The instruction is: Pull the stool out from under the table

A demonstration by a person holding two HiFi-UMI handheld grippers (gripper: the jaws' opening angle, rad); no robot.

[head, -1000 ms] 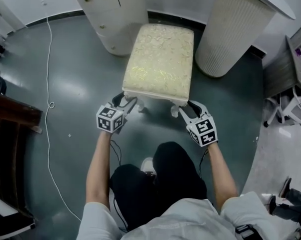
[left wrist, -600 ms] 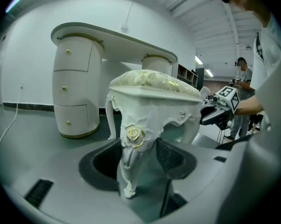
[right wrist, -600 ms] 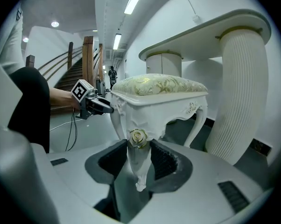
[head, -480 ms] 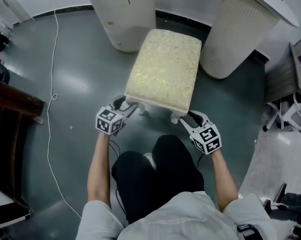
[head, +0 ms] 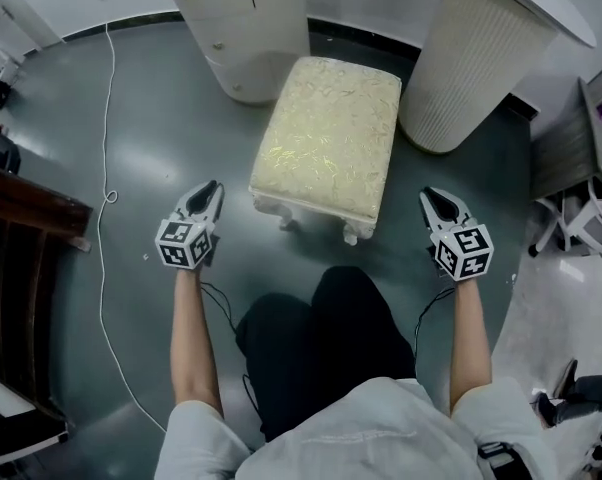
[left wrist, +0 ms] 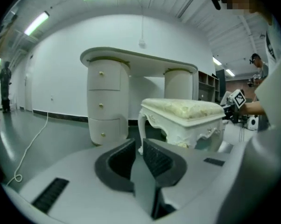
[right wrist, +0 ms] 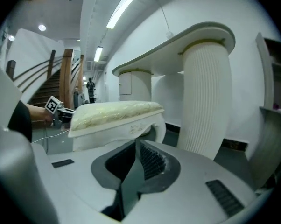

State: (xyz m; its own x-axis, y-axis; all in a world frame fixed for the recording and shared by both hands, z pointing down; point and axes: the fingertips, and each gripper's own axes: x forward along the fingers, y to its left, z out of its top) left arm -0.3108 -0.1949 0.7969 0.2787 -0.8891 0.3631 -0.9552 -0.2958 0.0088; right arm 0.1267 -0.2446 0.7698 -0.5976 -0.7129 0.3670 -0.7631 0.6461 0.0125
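Observation:
The cream upholstered stool (head: 331,138) stands on the dark floor, its far end between the two pedestals of the white table (head: 251,28). My left gripper (head: 209,190) hangs left of the stool's near corner, apart from it; its jaws are closing with nothing between them. My right gripper (head: 433,198) hangs right of the near corner, also clear of the stool, jaws closing on nothing. In the left gripper view the stool (left wrist: 187,111) is ahead to the right of the jaws (left wrist: 139,143). In the right gripper view the stool (right wrist: 112,115) is ahead to the left of the jaws (right wrist: 136,143).
The ribbed right pedestal (head: 471,58) stands close to the stool's right side. A white cable (head: 103,118) runs over the floor at left, past dark wooden furniture (head: 21,208). A grey shelf and a chair frame (head: 581,198) stand at right. The person's legs (head: 321,338) are just behind the stool.
Both grippers have let go of the stool's near corners and moved outwards, left one to the left, right one to the right. Their jaws have narrowed. The stool stays put.

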